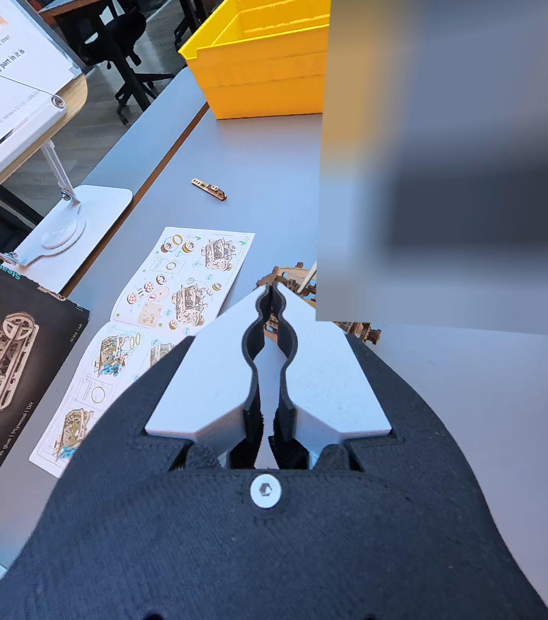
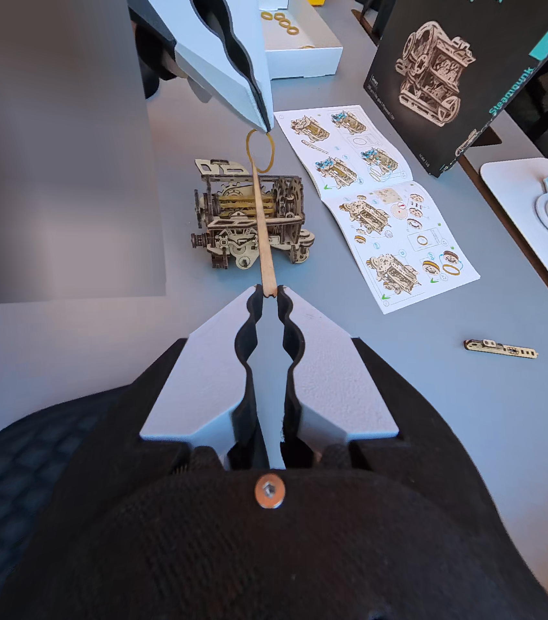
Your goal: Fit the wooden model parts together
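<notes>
Your right gripper has its fingers clamped on the thick end of a tapered wooden stick, whose thin tip reaches into a yellow rubber band. Your left gripper pinches the top of that band with its fingers closed, so the loop hangs above the wooden model. Keep the stick steady and the band slightly taut, so that the tip stays inside the loop as you lower both toward the model, probably to hook the band onto a peg among the gears. Move the two grippers together; a slack band is likely to slip off the tip. The instruction booklet lies just beside the model, a loose wooden piece sits well apart from it, and the dark product box stands beyond the booklet.
</notes>
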The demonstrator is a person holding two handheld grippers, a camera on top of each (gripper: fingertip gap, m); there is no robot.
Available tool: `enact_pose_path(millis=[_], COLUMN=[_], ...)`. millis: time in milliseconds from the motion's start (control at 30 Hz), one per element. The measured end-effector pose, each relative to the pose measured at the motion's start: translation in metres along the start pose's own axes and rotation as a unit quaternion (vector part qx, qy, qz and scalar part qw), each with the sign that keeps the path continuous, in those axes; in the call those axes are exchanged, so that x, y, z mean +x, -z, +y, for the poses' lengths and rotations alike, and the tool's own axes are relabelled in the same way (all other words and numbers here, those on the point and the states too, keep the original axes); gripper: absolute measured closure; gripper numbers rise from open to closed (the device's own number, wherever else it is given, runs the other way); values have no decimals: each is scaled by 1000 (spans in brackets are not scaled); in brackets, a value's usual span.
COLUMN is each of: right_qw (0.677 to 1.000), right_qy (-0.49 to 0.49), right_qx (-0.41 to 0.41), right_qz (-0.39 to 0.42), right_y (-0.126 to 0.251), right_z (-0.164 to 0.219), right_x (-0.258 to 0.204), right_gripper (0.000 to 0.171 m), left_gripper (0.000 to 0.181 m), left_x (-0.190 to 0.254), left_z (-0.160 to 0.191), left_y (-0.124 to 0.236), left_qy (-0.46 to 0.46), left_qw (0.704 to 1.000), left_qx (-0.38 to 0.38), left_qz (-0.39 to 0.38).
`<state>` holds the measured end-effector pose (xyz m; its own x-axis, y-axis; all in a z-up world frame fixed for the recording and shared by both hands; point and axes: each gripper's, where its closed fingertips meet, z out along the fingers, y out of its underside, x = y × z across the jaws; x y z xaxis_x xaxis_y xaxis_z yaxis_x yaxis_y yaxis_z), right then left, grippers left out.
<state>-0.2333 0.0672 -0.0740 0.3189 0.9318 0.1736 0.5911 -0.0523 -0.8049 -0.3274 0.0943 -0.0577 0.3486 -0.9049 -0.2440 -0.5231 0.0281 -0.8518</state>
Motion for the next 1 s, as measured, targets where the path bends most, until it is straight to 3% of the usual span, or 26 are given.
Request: enact_pose_path(millis=[567,900,1000], right_qw=[999,974,968], right_qy=[-41,-108,-163], right_qx=[7,193,176], right_qz=[-16,-56,-67], right_y=[-46,-29,-35], right_z=[-7,-20,-18], right_x=[-14,-8,0], right_gripper=[164,133,132], left_gripper=[181,181,181], left_x=[10,12,12], left_z=[21,21,21], left_y=[-6,-6,-7], left_qy=[-21,-13,-14], left_qw=[999,999,999], left_qx=[-48,-41,-42], left_qz=[0,9,10])
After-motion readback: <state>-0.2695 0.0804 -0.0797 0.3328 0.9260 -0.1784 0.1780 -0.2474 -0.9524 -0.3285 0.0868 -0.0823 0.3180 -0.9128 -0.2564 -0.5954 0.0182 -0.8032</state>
